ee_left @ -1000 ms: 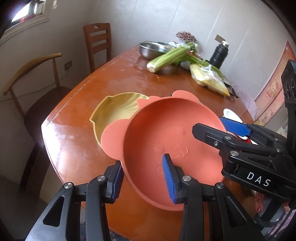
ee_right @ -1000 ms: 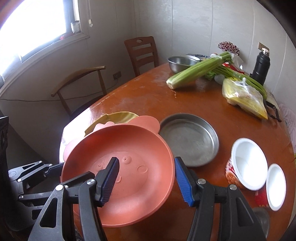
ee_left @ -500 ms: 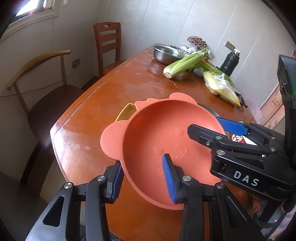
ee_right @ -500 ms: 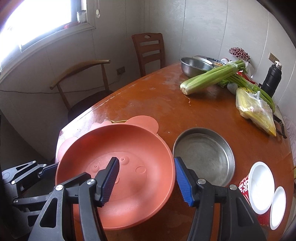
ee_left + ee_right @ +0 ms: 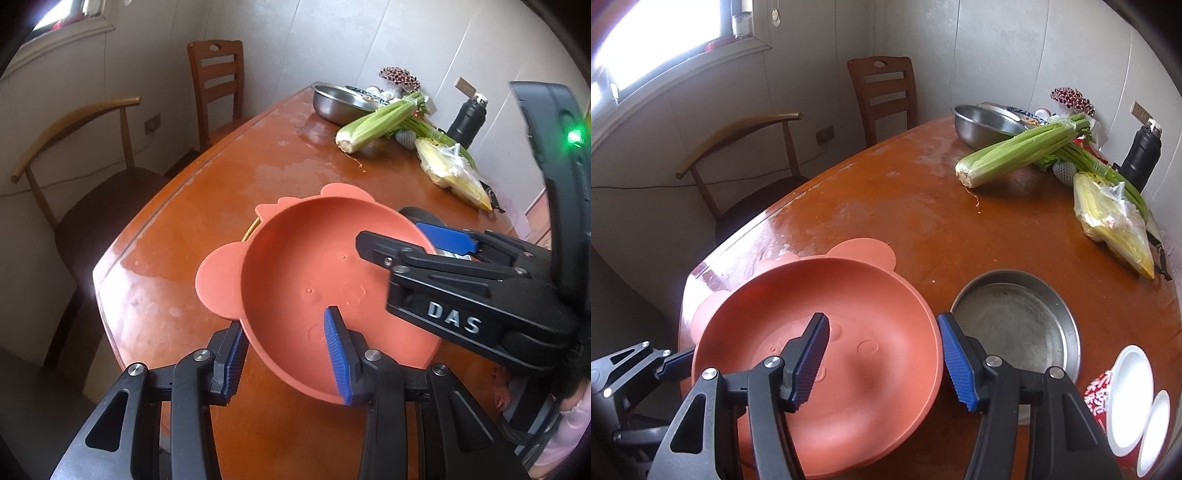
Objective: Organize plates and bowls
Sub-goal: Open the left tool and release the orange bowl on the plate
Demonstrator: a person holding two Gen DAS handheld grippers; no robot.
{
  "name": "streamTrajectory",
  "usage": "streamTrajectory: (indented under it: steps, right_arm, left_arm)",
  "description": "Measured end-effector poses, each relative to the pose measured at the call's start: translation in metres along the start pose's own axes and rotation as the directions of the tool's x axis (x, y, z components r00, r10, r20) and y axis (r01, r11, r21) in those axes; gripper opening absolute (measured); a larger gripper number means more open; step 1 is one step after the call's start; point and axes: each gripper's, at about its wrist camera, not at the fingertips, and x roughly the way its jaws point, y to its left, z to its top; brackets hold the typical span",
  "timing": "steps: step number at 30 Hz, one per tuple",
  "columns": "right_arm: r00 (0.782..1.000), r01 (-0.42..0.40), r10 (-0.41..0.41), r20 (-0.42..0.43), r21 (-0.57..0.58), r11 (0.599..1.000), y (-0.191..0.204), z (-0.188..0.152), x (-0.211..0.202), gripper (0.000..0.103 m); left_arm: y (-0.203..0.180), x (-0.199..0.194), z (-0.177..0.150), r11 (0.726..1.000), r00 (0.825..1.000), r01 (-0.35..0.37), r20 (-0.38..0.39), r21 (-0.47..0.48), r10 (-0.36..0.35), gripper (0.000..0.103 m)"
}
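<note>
Orange bear-eared plate (image 5: pixel 295 266) between both tongs, rim straddled, above table (image 5: pixel 229 184).

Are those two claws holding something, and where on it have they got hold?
Yes: both grip the orange bear plate by its rim, the left claw at the near edge, the right claw at the opposite edge.

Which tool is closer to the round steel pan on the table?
Right. The right tool grips the orange plate at the rim beside the steel pan; the left tool holds the plate's opposite rim.
</note>
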Motion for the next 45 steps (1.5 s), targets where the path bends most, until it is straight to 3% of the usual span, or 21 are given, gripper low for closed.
streamTrajectory:
  steps: [10, 19, 36, 45]
  right_arm:
    - [1.000, -0.011, 0.011, -0.025, 0.006, 1.000, -0.001, 0.003, 0.020, 0.060]
    - [1.000, 0.009, -0.009, -0.026, 0.016, 1.000, -0.002, 0.002, 0.027, 0.060]
    - [0.998, 0.050, -0.051, 0.043, 0.020, 0.999, -0.003, 0.000, 0.018, 0.061]
    - [0.995, 0.028, -0.035, 0.095, 0.076, 0.997, -0.015, 0.001, 0.001, 0.062]
  left_arm:
    - [-0.001, 0.007, -0.002, 0.998, 0.999, -0.052, -0.005, 0.022, 0.052, 0.040]
    - [-0.003, 0.013, -0.004, 0.998, 0.998, -0.058, -0.010, 0.036, 0.058, 0.040]
    - [0.005, 0.004, -0.002, 0.997, 0.997, -0.072, 0.009, 0.018, 0.072, 0.041]
    - [0.003, -0.006, -0.004, 0.995, 0.996, -0.089, 0.013, 0.037, 0.089, 0.042]
